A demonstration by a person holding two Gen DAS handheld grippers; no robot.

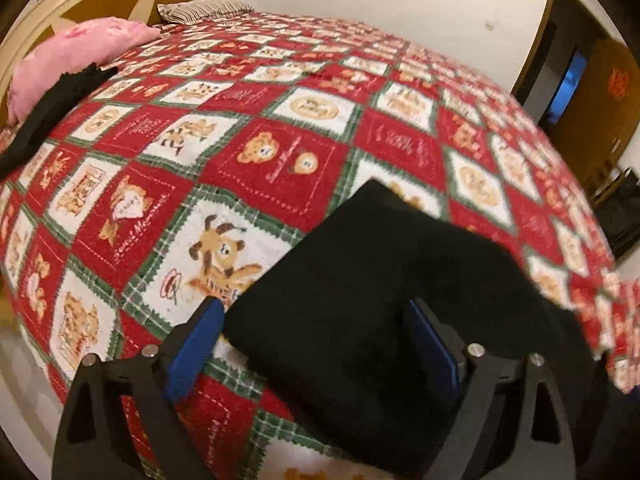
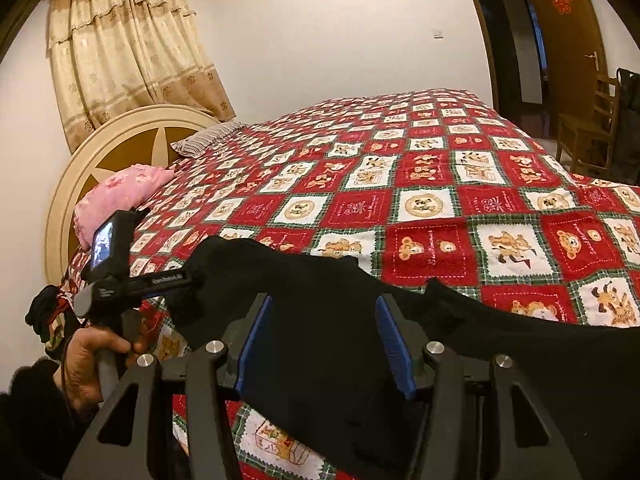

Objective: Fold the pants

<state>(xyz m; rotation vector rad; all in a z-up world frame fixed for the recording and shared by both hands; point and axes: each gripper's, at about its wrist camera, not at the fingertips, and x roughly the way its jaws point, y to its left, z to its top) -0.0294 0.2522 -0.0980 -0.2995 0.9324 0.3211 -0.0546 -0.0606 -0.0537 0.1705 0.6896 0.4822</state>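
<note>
The black pants (image 1: 360, 280) lie folded near the front edge of the bed, on the red patchwork cover (image 1: 280, 140). My left gripper (image 1: 314, 340) stands open around their near corner. Its left pad (image 1: 196, 344) is clear of the cloth, which drapes over the right pad (image 1: 434, 344). In the right wrist view the pants (image 2: 320, 320) fill the gap of my right gripper (image 2: 325, 340) and touch both blue pads. A hand (image 2: 92, 360) holds the left gripper (image 2: 188, 276) with its tips in the cloth's left end.
A second black garment (image 1: 52, 108) lies by the pink pillow (image 1: 60, 60) at the round headboard (image 2: 120, 140). A striped pillow (image 2: 208, 140) sits further back. A wooden chair (image 2: 592, 132) and a door (image 2: 560, 40) stand beyond the bed's far right. The bed cover (image 2: 440, 200) stretches wide behind the pants.
</note>
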